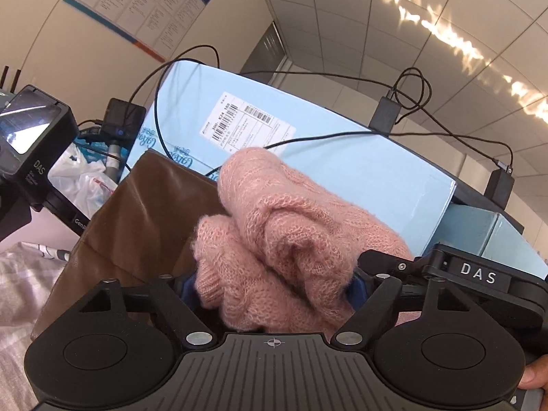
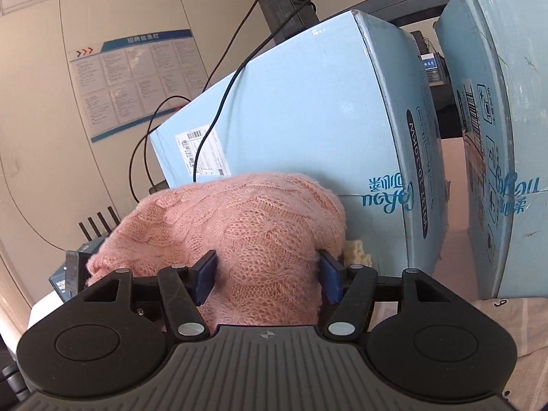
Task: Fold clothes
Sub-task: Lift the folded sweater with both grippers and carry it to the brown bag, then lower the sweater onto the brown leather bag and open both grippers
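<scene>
Cardboard boxes, pale blue and printed with blue lettering, fill the far side of both views; the larger carries a white shipping label, and a second box stands to its right with a narrow gap between them. Black cables hang down across the larger box's face. On the far left wall is a notice board with a blue header.

Brown leather-like garment lies left of centre in the left wrist view, behind and beneath the knitwear.

Pink knitted sweater is bunched and raised in front of the boxes, caught by both tools. Left gripper: jaws partly closed, blue pads pressing a thick fold of the sweater from either side. Right gripper: jaws likewise partly closed, blue pads pressed into the knit on both sides, fabric bulging above and between them.

Checked bedding shows at near left below the left tool. A white plastic bag lies further left. A small cream item shows beside the sweater's right edge; identity cannot be told.
</scene>
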A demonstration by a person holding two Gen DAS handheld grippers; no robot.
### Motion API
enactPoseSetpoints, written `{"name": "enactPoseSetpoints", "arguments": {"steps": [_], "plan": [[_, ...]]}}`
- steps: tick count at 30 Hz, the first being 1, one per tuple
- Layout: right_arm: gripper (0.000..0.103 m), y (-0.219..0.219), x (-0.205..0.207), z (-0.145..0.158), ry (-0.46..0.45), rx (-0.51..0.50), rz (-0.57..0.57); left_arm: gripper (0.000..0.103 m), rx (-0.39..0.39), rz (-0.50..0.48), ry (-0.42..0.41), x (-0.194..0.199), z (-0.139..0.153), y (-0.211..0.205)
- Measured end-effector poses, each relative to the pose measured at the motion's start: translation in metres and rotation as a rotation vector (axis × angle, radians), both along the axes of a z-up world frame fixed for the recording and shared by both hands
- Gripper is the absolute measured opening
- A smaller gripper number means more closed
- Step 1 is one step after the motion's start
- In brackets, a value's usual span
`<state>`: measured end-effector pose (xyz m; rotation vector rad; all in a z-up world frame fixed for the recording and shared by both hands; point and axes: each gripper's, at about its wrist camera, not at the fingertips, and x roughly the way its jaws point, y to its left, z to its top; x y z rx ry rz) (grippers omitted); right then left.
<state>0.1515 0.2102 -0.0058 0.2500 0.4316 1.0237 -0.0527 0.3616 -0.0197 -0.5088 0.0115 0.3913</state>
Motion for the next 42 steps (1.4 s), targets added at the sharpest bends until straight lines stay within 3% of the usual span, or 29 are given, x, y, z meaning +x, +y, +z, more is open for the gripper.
{"name": "enactPoseSetpoints", "arguments": {"steps": [2,3,8,14,20,26,30,35,39,42], "plan": [[0.077,-0.01,0.005,0.0,0.011,0.073,0.009,0.093,0.015,0.038,-0.039,-0.009,0.002,0.004],[0.077,-0.011,0.006,0.0,0.001,0.071,-0.009,0.094,0.033,0.066,-0.02,-0.007,0.002,0.006],[0.077,0.016,0.004,-0.021,-0.114,-0.124,-0.121,0.096,0.09,0.158,0.165,0.02,-0.013,0.015],[0.09,0.038,0.025,-0.042,0.004,-0.127,-0.186,0.1,0.176,0.218,0.234,0.035,-0.021,0.014],[0.098,0.04,0.03,-0.047,0.03,-0.119,-0.198,0.101,0.182,0.221,0.229,0.035,-0.021,0.014],[0.102,0.035,0.007,-0.031,-0.066,-0.174,-0.242,0.103,0.202,0.235,0.21,0.03,-0.02,0.01],[0.102,0.005,-0.011,-0.014,-0.078,-0.151,-0.216,0.103,0.221,0.251,0.175,0.023,-0.016,0.007],[0.103,-0.04,-0.037,0.002,-0.114,-0.156,-0.283,0.103,0.247,0.316,0.083,0.0,0.0,-0.007],[0.103,-0.067,-0.047,0.001,-0.055,-0.18,-0.32,0.103,0.277,0.349,0.099,-0.015,0.018,-0.032],[0.103,-0.08,-0.044,-0.002,0.038,-0.173,-0.266,0.103,0.276,0.342,0.147,-0.024,0.024,-0.051]]}}
